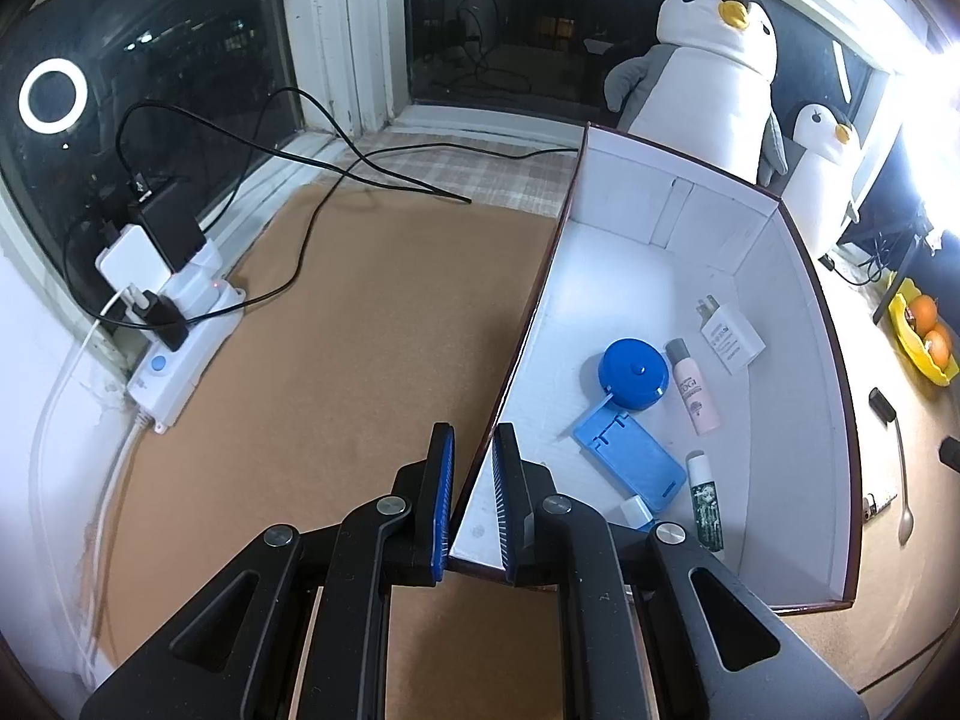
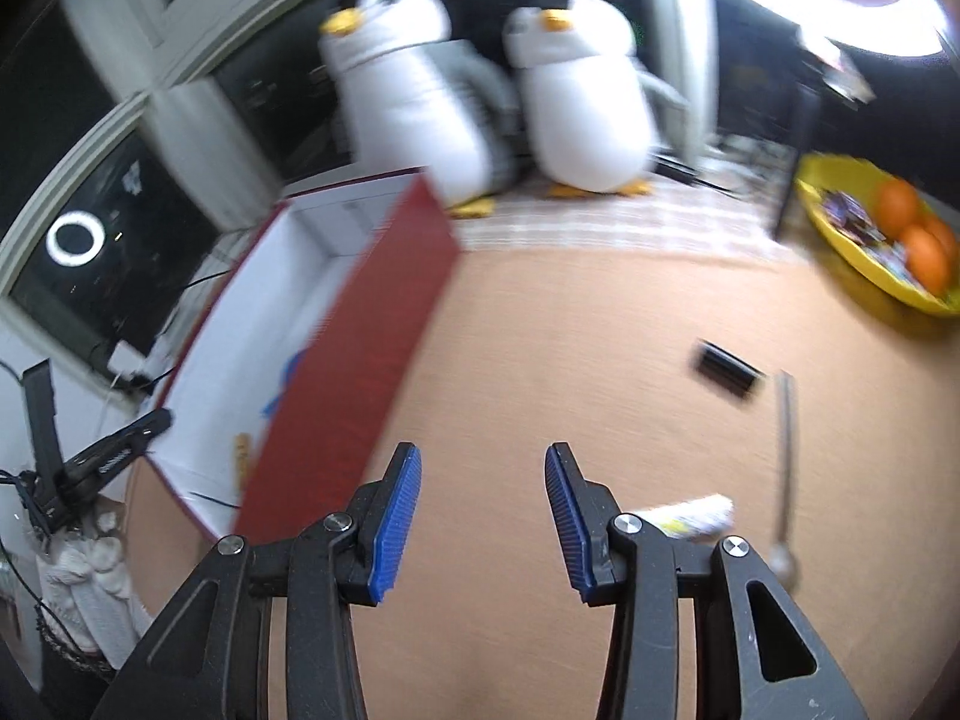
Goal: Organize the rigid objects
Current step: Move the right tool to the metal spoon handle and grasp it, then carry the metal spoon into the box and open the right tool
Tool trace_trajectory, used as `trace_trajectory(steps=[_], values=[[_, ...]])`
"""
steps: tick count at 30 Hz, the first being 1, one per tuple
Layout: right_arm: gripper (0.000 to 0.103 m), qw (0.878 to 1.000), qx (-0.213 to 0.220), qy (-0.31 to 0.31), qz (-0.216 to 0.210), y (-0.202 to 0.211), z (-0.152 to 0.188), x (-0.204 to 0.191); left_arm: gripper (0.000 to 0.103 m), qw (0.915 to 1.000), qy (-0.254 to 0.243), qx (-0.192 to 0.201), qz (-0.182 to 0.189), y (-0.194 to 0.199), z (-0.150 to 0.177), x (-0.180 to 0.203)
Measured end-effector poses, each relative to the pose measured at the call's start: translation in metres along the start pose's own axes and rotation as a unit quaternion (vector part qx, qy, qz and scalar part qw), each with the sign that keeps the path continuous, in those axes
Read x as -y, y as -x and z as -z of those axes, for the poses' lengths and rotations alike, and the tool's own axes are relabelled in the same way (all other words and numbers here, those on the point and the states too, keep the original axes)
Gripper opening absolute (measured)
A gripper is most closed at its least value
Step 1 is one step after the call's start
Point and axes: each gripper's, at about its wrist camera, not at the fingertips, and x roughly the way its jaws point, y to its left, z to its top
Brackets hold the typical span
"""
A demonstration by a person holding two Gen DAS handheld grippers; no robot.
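The left gripper (image 1: 474,450) has its fingers narrow, clamped on the near left wall of the box (image 1: 798,360). Only the left wrist view shows inside: a round blue case (image 1: 633,373), blue holder (image 1: 630,461), pink tube (image 1: 693,387), white charger (image 1: 731,335) and green-patterned tube (image 1: 705,501) lie toward the near end. The right wrist view, blurred, shows the right gripper (image 2: 483,480) with fingers partly spread and empty over bare surface (image 2: 540,330), the box's red outer wall at left. A black block (image 2: 726,369), spoon (image 2: 786,468) and white tube (image 2: 690,513) lie toward the surface's right edge.

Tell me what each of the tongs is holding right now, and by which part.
Left tongs clamp the box by its near side wall's top edge. Right tongs hold nothing; their jaws are opening.
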Motion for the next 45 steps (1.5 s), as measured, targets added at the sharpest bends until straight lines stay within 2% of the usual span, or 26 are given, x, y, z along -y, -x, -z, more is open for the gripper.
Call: trace_trajectory(steps=[10,17,21,27,41,43,45], values=[[0.039,0.995,-0.014,-0.065,0.079,0.009,0.026,0.095,0.012,0.9999,-0.009,-0.005,-0.011,-0.004,-0.004,0.004],[0.039,0.991,-0.039,-0.082,0.099,-0.007,0.034,0.129,0.012,0.9998,-0.012,-0.008,-0.016,-0.005,-0.006,0.006],[0.038,0.989,-0.053,-0.081,0.108,-0.02,0.034,0.138,0.012,0.9998,-0.011,-0.008,-0.017,-0.006,-0.006,0.007],[0.029,0.987,-0.077,-0.067,0.124,-0.038,0.032,0.143,0.012,0.9997,-0.012,-0.009,-0.018,-0.008,-0.007,0.005],[0.018,0.981,-0.112,-0.033,0.156,-0.06,0.023,0.145,0.013,0.9997,-0.012,-0.009,-0.018,-0.008,-0.007,0.006],[0.011,0.981,-0.116,-0.029,0.154,-0.062,0.021,0.144,0.013,0.9997,-0.012,-0.009,-0.018,-0.008,-0.008,0.006],[0.008,0.981,-0.118,-0.029,0.149,-0.063,0.02,0.144,0.013,0.9997,-0.012,-0.009,-0.018,-0.008,-0.008,0.005]])
